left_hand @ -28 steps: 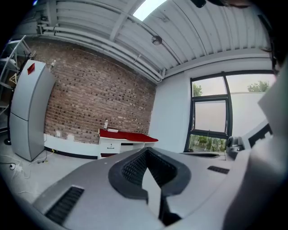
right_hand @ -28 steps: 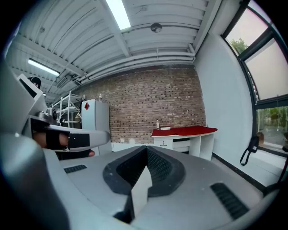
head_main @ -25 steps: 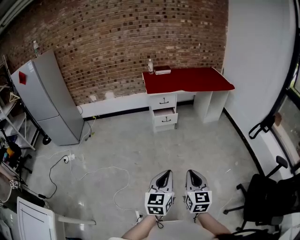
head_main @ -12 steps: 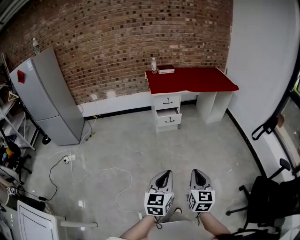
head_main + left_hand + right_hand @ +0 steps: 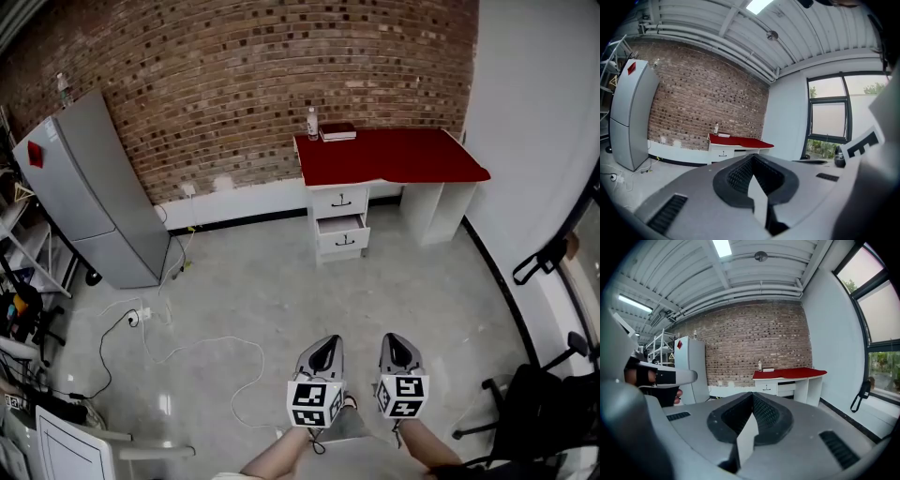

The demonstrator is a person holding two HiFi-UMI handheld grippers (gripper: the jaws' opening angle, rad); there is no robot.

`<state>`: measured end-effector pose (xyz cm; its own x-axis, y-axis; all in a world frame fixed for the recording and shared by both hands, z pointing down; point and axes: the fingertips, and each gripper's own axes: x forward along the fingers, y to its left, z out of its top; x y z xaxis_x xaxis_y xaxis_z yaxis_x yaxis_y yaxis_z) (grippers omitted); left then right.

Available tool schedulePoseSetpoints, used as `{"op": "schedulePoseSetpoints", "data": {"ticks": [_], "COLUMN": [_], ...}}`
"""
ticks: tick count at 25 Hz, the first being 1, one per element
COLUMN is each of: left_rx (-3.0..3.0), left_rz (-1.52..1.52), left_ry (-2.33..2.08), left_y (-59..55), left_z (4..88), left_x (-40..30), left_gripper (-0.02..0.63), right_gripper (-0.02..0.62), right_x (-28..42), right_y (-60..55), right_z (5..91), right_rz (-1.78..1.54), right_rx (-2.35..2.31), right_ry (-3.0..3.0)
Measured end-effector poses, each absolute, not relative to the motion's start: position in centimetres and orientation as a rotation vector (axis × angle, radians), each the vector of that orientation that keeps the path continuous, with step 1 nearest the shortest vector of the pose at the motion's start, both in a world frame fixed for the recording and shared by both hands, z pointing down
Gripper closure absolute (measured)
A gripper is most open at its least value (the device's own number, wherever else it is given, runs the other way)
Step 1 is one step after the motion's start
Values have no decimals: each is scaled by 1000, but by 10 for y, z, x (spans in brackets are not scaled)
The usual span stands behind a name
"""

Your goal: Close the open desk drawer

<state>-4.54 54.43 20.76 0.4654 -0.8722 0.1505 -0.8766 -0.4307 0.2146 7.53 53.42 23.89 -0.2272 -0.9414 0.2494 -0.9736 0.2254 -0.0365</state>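
A brick wall backs a grey concrete floor, with a tall grey fridge at the left. A white desk with a red top stands against the wall at the far side. Its lower drawer is pulled out, well apart from both tools. The left gripper and right gripper hang side by side near the person — jaws pressed together, nothing between them. A small bottle stands at the desk's back left corner.

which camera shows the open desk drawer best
Head view: the lower drawer shows pulled out below the shut top drawer. Right gripper view shows it tiny; in the left gripper view it can't be made out.
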Motion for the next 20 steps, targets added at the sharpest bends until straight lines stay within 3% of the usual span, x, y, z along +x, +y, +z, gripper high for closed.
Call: {"op": "schedulePoseSetpoints", "data": {"ticks": [20], "left_rx": [2392], "left_rz": [18], "left_ry": [-1593], "left_y": [401], "left_z": [203], "left_x": [-24], "left_gripper": [598], "right_gripper": [597], "right_x": [99], "right_y": [388], "right_z": [231], "right_rz": [249], "right_rx": [1724], "right_ry": [-2374]}}
